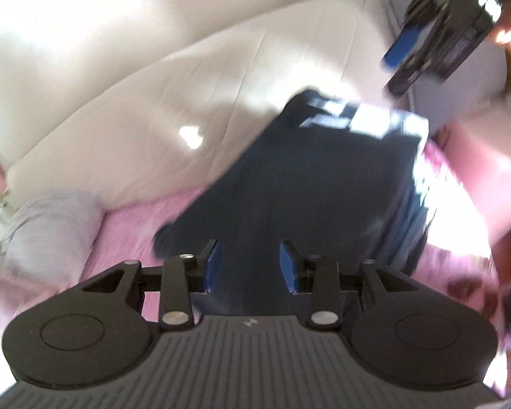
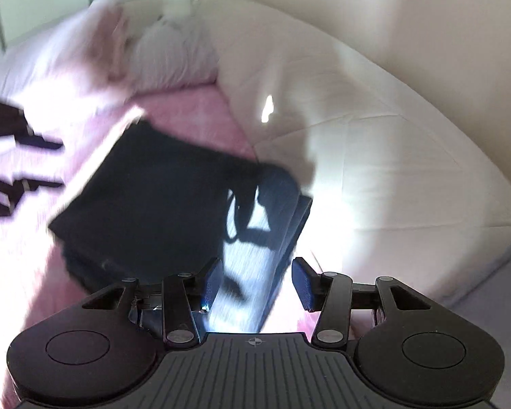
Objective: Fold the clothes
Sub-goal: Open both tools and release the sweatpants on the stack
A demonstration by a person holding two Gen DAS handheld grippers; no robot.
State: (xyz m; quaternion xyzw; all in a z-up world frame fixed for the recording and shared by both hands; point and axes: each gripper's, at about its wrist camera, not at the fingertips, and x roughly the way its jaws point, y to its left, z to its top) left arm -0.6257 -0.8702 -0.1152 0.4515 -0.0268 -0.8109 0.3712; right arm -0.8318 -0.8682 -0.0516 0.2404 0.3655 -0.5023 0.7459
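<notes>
While both grippers are hanging above the bed with nothing between their pads, a fold looks just finished and the hands are between steps; the left gripper is standing released, its blue pads apart with only air between them, and the right gripper is likewise released, its jaws parted and empty. The garment, dark navy, is lying flat on the pink sheet directly below and ahead of the left gripper, its far edge catching a bright patch of sunlight; from the right wrist view the same garment is lying ahead and to the left of the fingers, squared into a rough rectangle with layered edges showing just in front of the jaws. A cream cover is lying beyond it, and a grey pillow is sitting off to the left. Motion blur is softening both views, so fine creases cannot be read. Judging by the tidy outline, the folding is well along; the next move is probably calling for either one more fold, which needs both grippers descending onto matching corners of one edge, or a lift of the whole stack, which needs the jaws closing over all the layers together so none slips out.
</notes>
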